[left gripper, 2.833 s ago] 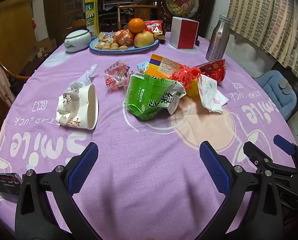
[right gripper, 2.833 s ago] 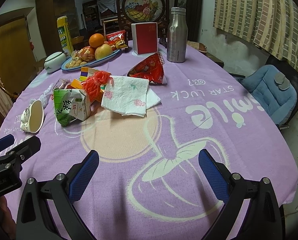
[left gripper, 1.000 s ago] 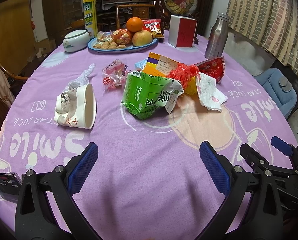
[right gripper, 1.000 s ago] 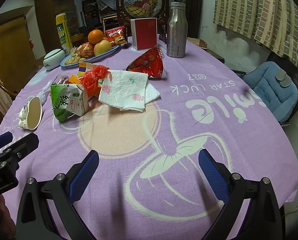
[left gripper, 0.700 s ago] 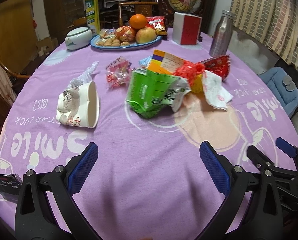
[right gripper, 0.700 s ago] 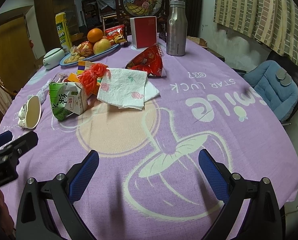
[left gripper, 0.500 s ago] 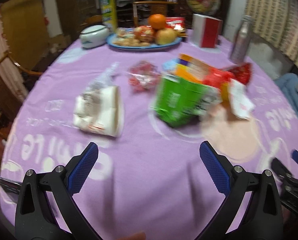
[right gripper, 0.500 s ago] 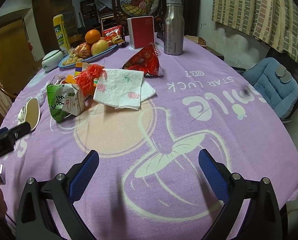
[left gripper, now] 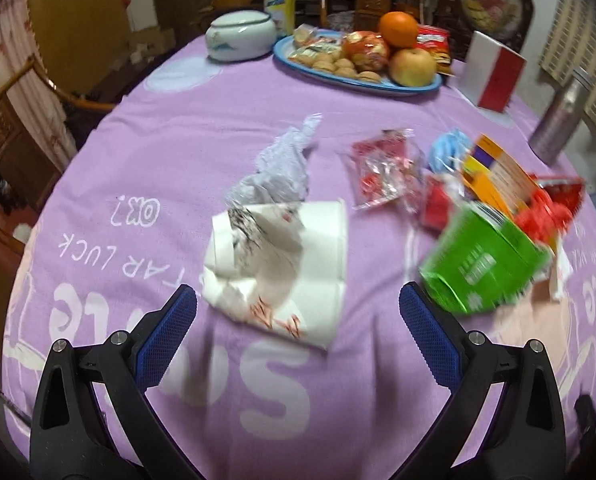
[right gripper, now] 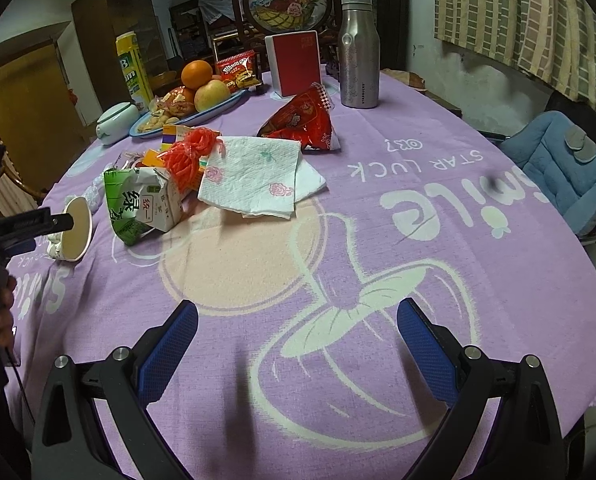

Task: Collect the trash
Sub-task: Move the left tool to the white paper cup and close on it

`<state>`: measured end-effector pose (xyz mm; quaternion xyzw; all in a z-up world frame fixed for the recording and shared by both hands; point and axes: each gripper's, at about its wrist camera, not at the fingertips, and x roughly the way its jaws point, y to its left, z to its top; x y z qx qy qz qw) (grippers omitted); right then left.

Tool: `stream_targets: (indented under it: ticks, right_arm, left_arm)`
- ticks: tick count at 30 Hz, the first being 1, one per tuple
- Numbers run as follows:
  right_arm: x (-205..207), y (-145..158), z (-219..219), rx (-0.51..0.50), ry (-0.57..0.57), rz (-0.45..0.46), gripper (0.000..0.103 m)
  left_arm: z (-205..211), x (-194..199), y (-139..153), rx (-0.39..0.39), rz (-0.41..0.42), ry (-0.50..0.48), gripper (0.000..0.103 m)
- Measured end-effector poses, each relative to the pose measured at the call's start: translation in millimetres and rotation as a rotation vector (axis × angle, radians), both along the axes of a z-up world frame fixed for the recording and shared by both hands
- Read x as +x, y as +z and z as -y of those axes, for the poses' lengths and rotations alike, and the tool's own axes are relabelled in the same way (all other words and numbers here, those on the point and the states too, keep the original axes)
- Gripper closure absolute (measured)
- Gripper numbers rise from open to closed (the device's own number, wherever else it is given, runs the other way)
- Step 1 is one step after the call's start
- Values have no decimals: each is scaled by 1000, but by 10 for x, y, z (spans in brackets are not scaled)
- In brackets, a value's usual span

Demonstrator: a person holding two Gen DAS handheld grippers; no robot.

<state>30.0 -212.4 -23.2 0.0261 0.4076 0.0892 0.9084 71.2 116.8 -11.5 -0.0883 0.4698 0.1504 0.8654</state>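
The left gripper [left gripper: 298, 312] is held with its jaws spread wide and nothing between them, low over the purple tablecloth [left gripper: 169, 152]. Just beyond its fingertips one crushed white paper cup [left gripper: 281, 272] is seen lying on its side; its long axis runs left to right, with the open mouth turned right toward the green carton [left gripper: 482, 268] and the crumpled base turned left. What is inside the cup cannot be made out. Touching its far side, one crumpled clear plastic wrapper [left gripper: 277, 172] is stretched away from the camera. To the right, the one green carton is blurred and lies tilted on its side, near the cup but apart from it. Behind it one clear candy bag [left gripper: 386, 172] with red pieces inside is found, then an orange-and-yellow box [left gripper: 498, 172].

The right gripper [right gripper: 298, 336] is likewise held wide apart and empty, over a bare printed patch of cloth. Farther on, white napkins [right gripper: 253, 176] are spread flat, with one red mesh net [right gripper: 191, 152] at their left edge and one red snack bag [right gripper: 302, 120] just behind them.

At the far side, one blue plate [left gripper: 378, 80] is loaded with one orange, one apple, a wrapped fruit and several small biscuits. Beside it, one lidded white bowl [left gripper: 239, 36], one red-and-white box [right gripper: 293, 62] and one steel bottle [right gripper: 358, 52] are stood upright.
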Motion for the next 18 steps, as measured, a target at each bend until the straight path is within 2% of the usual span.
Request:
stream_targets:
  ticks: [5, 8, 10, 15, 18]
  right_arm:
    - [36, -34, 49, 22, -5, -9, 6]
    - [50, -49, 81, 33, -10, -15, 6]
    - [52, -52, 104, 38, -12, -17, 6]
    - [77, -57, 142, 45, -26, -22, 6]
    - [85, -62, 118, 48, -23, -28, 6]
  left_arm:
    - [-82, 162, -50, 10, -19, 11, 6]
    - [-134, 289, -181, 6, -57, 17, 6]
    - [-140, 319, -225, 44, -62, 36, 6]
    - [-144, 355, -233, 60, -37, 34, 6]
    - [-150, 401, -273, 85, -57, 46, 6]
